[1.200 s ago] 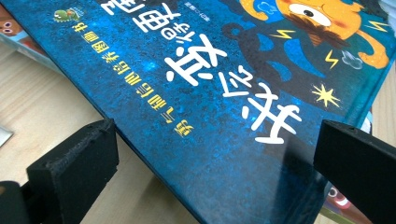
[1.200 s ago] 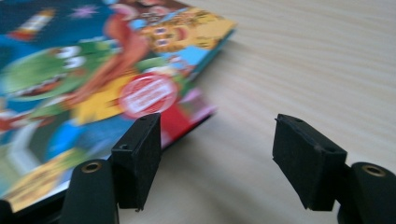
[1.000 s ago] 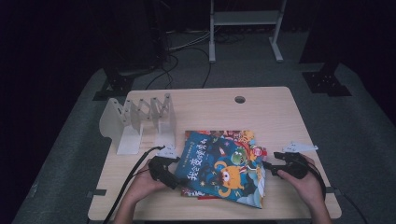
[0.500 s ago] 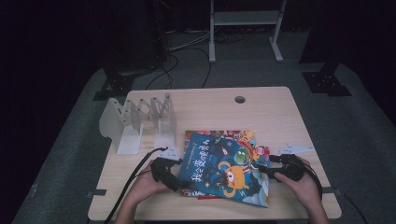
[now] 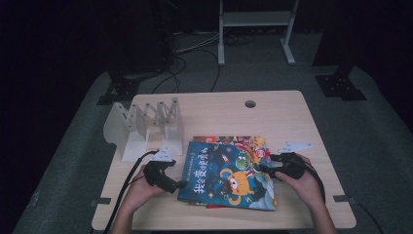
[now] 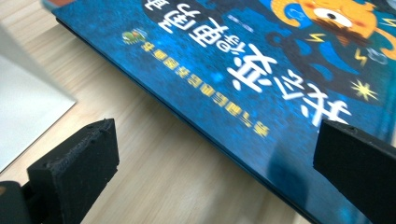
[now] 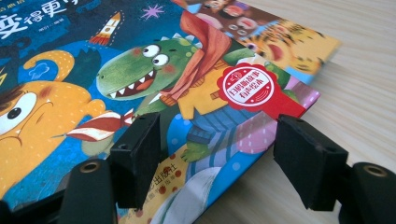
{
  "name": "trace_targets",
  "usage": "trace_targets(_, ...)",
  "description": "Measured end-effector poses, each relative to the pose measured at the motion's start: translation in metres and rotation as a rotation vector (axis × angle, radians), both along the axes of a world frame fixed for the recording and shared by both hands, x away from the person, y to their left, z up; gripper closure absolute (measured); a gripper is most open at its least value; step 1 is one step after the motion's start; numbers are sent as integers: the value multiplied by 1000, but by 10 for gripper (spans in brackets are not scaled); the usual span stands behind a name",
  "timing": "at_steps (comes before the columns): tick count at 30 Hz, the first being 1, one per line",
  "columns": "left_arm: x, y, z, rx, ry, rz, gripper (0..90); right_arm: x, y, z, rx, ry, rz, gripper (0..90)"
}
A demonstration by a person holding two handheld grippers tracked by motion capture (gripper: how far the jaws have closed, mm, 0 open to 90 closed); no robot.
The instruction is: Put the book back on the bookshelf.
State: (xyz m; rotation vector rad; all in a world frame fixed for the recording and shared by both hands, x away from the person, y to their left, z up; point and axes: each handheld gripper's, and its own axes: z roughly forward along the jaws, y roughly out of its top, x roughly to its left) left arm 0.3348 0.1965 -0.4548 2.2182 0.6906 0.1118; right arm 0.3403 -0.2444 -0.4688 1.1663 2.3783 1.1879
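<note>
While the white accordion-shaped rack stands at the left of the pale wooden table, nothing lies between it and the left gripper, whose black foam-padded jaws stand wide apart at the near-left edge of the blue picture book; the left gripper view shows one pad over bare wood and the other over the glossy cover, neither pressing. That book lies flat at the table's near middle, atop a second orange-covered book peeking out behind. At the right, the right gripper has just been narrowing its jaws, which straddle the blue book's right corner without pinching it; its view shows a green dinosaur and a red seal.
</note>
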Motion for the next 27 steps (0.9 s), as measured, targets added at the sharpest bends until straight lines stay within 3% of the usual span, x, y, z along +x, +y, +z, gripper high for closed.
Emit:
trace_targets(16,-2,21,2,-7,15,65,0,4,37,4,-28,-18,79,344)
trace_targets(19,-3,24,3,-25,20,78,0,2,35,6,-35,-36,67,384)
trace_targets(27,-4,32,0,-23,27,104,0,-11,9,12,-30,-62,41,415)
